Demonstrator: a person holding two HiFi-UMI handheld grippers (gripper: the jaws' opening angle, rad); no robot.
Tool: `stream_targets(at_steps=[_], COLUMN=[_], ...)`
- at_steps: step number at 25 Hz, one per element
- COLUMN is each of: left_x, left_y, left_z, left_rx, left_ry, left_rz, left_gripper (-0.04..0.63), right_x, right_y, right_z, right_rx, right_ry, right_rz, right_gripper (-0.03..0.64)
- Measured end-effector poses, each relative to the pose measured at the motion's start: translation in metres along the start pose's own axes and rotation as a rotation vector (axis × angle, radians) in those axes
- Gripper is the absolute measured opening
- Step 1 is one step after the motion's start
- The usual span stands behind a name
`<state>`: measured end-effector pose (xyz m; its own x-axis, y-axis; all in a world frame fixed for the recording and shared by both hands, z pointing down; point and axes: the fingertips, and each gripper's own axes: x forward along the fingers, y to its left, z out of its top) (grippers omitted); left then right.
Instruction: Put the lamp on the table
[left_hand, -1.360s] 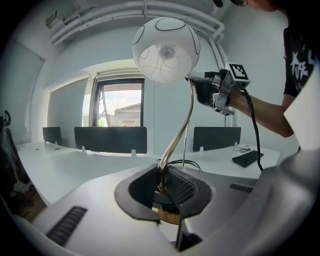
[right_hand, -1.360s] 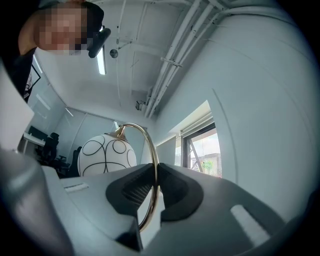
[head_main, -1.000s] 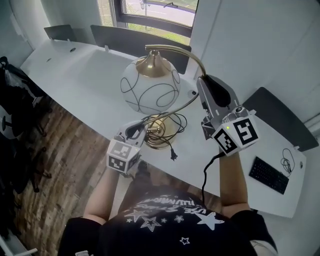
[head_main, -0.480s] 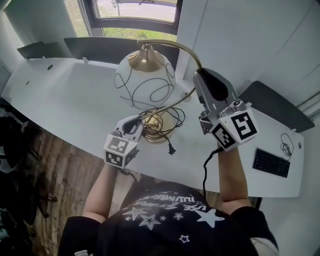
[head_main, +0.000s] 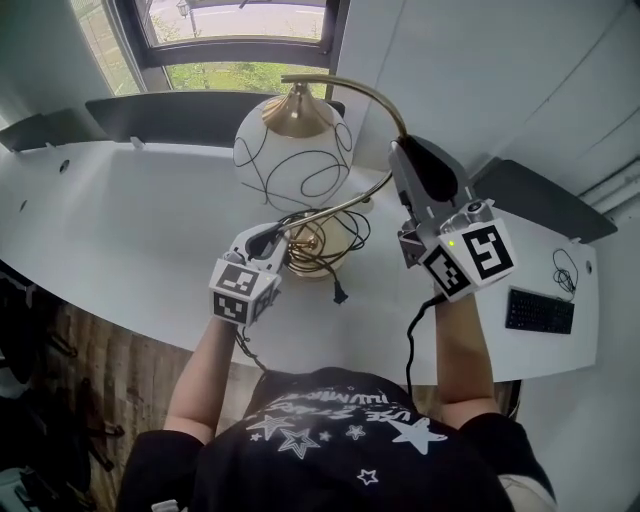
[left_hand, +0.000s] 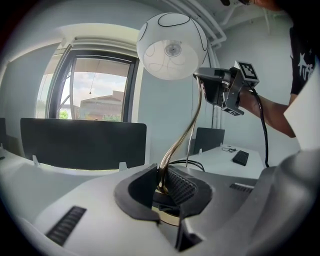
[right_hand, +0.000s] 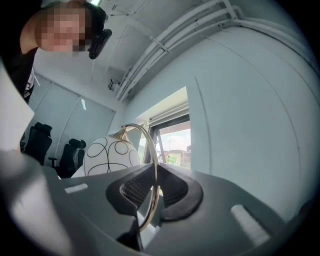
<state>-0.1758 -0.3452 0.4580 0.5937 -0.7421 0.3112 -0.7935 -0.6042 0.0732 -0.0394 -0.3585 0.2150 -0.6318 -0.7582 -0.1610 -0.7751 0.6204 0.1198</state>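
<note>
Gripping the lamp twice: left gripper jaws clamped low on the stem by the brass base, right gripper jaws pinching the upper arc. The base sits near the surface's front edge (contact unclear), with the stem upright.

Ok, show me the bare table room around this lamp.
Widest bare stretch: table left of the lamp, up to the back divider. Crowded: cord coiled at the lamp base, keyboard far right.
</note>
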Motion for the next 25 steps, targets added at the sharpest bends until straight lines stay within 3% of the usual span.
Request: stream_targets(at_steps=[6,18,25], left_x=[0.037,0.109,0.132], left_y=[0.02,0.054,0.056], left_z=[0.002,-0.017,-0.02], left_rx=[0.002,-0.036,-0.062], left_ry=[0.012,0.062,0.073], left_rz=[-0.051,-0.085,-0.076], left_gripper=[0.048,0.049,0.049], right_x=[0.024,0.068,0.077], right_y=[-0.02,-0.063,-0.072], right_z=[-0.013,-0.064,-0.073], right_rx=[-0.023,-0.007,-0.03], right_ry=[0.02,0.099,0.114], right_rz=[-0.042,-0.081,-0.068], right_gripper=[0.041,0.041,0.041])
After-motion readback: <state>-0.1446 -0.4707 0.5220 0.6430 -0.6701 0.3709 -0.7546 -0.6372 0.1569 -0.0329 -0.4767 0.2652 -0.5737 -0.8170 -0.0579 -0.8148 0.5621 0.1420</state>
